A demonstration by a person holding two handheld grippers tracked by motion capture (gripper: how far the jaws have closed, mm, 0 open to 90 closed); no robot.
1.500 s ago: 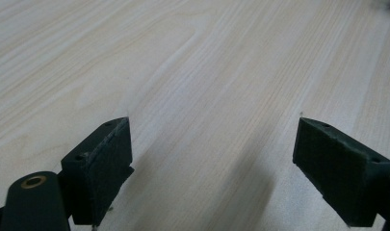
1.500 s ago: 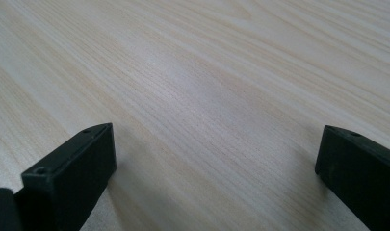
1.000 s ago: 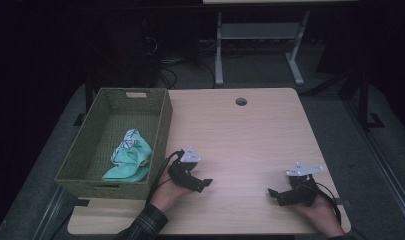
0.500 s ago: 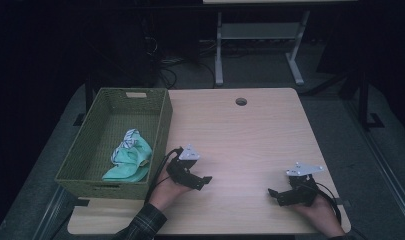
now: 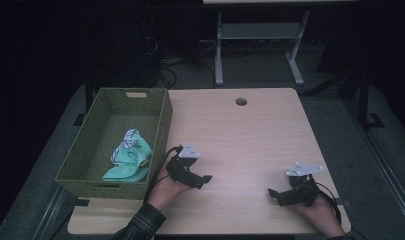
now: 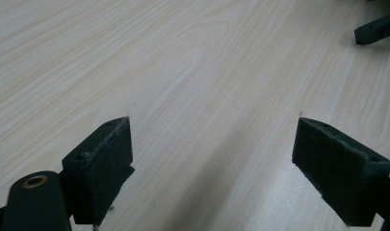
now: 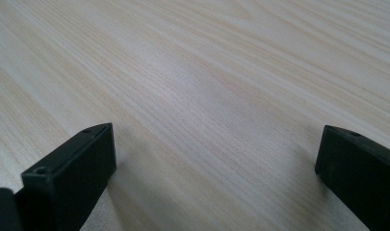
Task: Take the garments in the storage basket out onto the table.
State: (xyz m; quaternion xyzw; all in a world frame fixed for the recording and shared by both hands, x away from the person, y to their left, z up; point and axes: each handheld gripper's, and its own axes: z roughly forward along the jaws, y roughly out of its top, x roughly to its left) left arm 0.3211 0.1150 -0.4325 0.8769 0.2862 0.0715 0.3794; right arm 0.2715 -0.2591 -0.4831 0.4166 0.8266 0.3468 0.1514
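My left gripper (image 5: 204,178) rests low on the wooden table (image 5: 240,135) just right of a woven green basket (image 5: 162,122), held by a hand in a plaid sleeve. Its jaws stand wide apart over bare wood (image 6: 207,86), so it is open with nothing between them. My right gripper (image 5: 274,195) lies near the table's front right, pointing left, also open over bare wood (image 7: 216,96). Inside the basket lies a crumpled mint-green cloth (image 5: 130,157) with a white patterned part. The tip of the right gripper's jaw (image 6: 378,29) appears far off in the left gripper view.
A round cable hole (image 5: 241,101) sits near the table's far edge. Beyond the table stand a white desk frame (image 5: 255,35) and cables on a dark floor. The basket takes up the table's left side.
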